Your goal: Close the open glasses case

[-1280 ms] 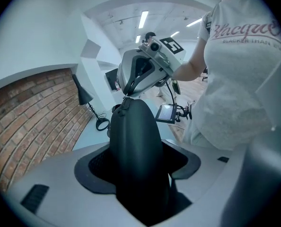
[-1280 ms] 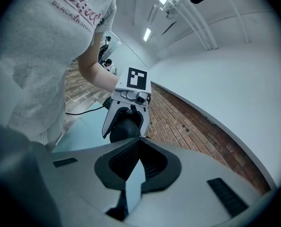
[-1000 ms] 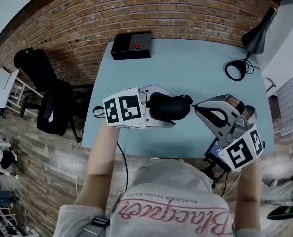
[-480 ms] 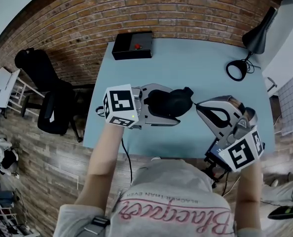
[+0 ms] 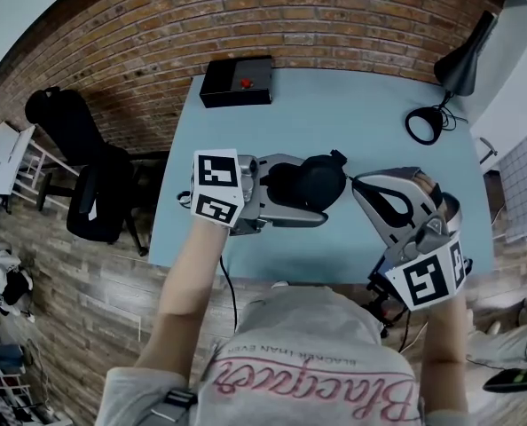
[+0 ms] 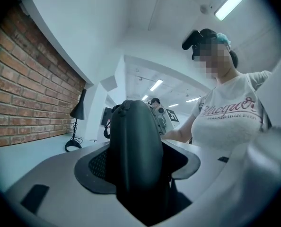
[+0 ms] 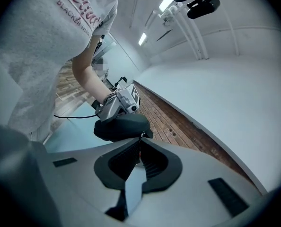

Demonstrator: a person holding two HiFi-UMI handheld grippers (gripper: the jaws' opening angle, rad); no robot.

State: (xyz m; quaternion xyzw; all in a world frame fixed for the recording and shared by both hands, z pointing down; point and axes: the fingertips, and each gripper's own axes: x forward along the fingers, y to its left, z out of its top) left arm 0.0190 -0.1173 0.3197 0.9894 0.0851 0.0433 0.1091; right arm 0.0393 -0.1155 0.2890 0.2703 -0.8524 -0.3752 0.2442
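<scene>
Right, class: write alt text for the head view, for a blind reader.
Seen from above, a person's left gripper clamps a black glasses case above a pale blue table, while the right gripper, tips closed, meets the case's end. A black box and desk lamp sit at its far edge.

Matt black case, grey plastic jaws, smooth blue tabletop

On my feed the glasses case (image 6: pixel 135 145) reads as a matt black shell with a fine, cloth-like skin. The left gripper (image 5: pixel 301 190) and right gripper (image 7: pixel 139 151) are smooth, matt grey plastic. Their pads (image 7: pixel 121 162) look like black ribbed rubber, and the marker cube (image 5: pixel 216 187) has flat, unglossy printed faces. I see the tabletop (image 5: pixel 352 114) as a smooth, satin pale-blue sheet. At its far left corner the box (image 5: pixel 237 82) is dull black, and by the far right corner the lamp (image 5: pixel 463 60) is matt black too. The brick wall (image 5: pixel 290 16) is rough, the floor (image 5: pixel 77 282) grained wood plank, the person's T-shirt (image 5: pixel 308 362) soft grey cloth.
</scene>
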